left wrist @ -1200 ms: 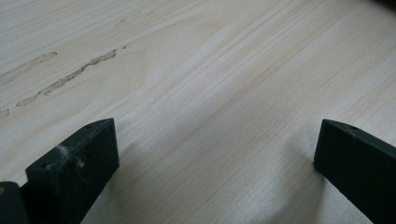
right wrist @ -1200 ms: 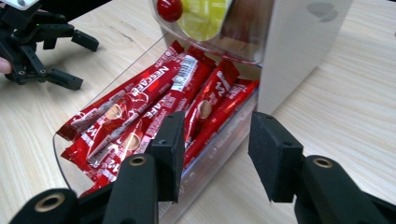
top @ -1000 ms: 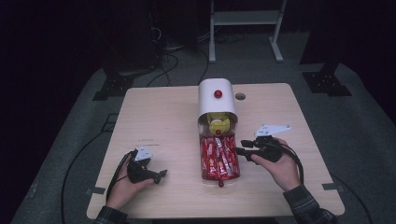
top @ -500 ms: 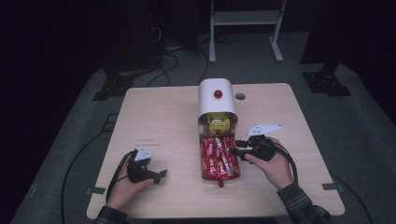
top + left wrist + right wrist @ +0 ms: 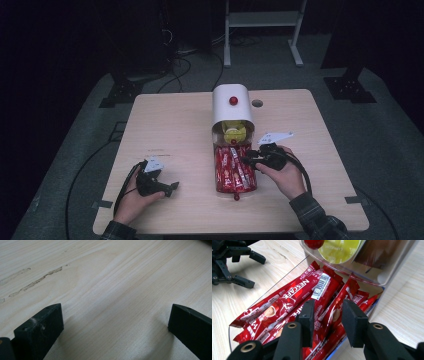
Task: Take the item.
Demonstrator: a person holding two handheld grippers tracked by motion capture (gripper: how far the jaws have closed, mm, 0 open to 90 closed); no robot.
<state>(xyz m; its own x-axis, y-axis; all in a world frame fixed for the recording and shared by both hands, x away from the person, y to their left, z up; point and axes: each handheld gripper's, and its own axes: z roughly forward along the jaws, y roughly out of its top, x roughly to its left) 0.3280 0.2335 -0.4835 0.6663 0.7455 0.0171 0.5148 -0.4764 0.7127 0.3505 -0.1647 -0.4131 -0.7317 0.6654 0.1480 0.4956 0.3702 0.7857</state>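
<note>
We see the right gripper [image 5: 325, 320], jaws narrowly apart, poised over the red sachets [image 5: 234, 167] in the clear drawer [image 5: 218, 186] at table centre; their long axes run near to far. The left gripper [image 5: 159, 183] rests wide open, well left. Contact with a sachet is unclear.

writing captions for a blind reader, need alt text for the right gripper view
The right claw, jaws slightly apart, reaches over a clear drawer packed with red Nescafe sticks, one stick lying between the jaws. Behind the drawer sits a dispenser holding a yellow capsule, and the left claw rests on the wooden table at upper left.
</note>
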